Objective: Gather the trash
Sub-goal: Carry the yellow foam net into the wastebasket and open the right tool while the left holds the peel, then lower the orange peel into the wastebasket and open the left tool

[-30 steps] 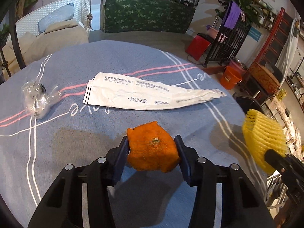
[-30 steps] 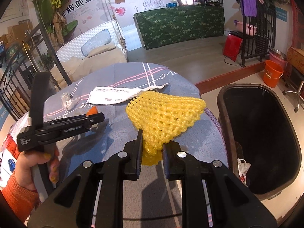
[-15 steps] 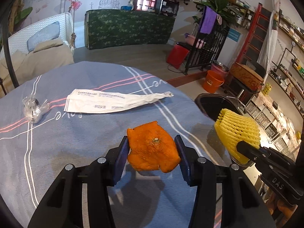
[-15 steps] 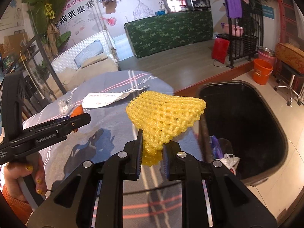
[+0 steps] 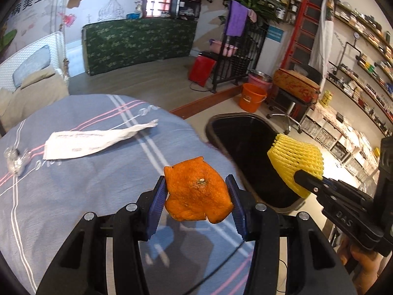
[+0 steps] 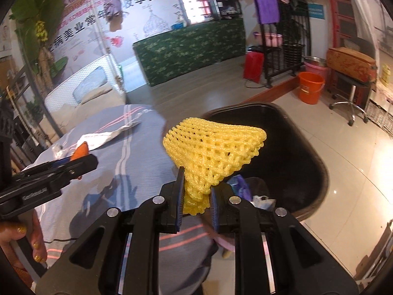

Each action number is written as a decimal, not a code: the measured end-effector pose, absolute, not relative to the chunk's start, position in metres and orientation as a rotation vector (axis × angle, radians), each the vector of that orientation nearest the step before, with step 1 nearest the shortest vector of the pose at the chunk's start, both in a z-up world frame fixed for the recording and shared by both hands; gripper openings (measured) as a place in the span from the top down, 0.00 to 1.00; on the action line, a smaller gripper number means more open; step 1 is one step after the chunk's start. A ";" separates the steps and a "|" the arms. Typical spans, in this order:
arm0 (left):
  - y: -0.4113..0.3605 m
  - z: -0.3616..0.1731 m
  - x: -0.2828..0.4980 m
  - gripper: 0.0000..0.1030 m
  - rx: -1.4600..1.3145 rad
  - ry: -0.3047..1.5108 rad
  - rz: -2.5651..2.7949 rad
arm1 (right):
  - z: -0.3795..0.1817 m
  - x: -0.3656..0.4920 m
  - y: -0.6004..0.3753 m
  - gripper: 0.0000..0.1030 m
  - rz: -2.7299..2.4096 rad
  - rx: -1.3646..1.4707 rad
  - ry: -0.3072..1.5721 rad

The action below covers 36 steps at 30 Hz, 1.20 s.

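Note:
My left gripper (image 5: 197, 196) is shut on an orange peel (image 5: 197, 190) and holds it above the right edge of the blue-clothed table (image 5: 73, 184). My right gripper (image 6: 196, 194) is shut on a yellow foam fruit net (image 6: 213, 147), held over the near rim of the black trash bin (image 6: 307, 162). The net also shows in the left wrist view (image 5: 296, 161), over the bin (image 5: 245, 152). A white paper wrapper (image 5: 91, 142) and a crumpled clear plastic wrapper (image 5: 14, 158) lie on the table.
The bin holds some trash at its bottom (image 6: 260, 196). An orange bucket (image 6: 310, 87) and a rolling stool (image 6: 353, 98) stand on the tiled floor beyond it. A green-covered counter (image 6: 191, 49) and a white bench (image 6: 83, 91) lie farther back.
Both grippers have moved right, away from the table's middle and toward the bin, each keeping its load. The net now hangs over the bin's rim.

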<state>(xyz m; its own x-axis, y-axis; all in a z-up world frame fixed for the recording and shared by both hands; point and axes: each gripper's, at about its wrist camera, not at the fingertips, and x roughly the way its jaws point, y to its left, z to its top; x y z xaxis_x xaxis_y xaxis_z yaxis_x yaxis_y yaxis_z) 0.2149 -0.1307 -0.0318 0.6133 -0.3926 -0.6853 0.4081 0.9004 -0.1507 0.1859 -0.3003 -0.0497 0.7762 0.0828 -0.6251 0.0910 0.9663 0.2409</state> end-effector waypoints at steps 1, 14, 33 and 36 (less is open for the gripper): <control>-0.135 -0.032 0.214 0.53 0.024 0.783 -0.468 | -0.051 0.186 -0.307 0.82 -0.017 0.267 0.682; -0.190 -0.037 0.213 0.53 0.098 0.779 -0.553 | -0.090 0.216 -0.353 0.82 -0.131 0.269 0.729; -0.229 -0.055 0.221 0.53 0.155 0.822 -0.595 | -0.098 0.206 -0.374 0.48 -0.216 0.298 0.721; -0.239 -0.060 0.227 0.53 0.163 0.840 -0.607 | -0.093 0.190 -0.380 0.39 -0.237 0.316 0.703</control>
<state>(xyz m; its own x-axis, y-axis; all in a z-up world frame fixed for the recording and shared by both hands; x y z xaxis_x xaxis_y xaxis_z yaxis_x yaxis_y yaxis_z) 0.2272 -0.2388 -0.0600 0.5106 -0.4394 -0.7391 0.5640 0.8199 -0.0978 0.1903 -0.3796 -0.0932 0.7392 -0.1070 -0.6649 0.3174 0.9262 0.2037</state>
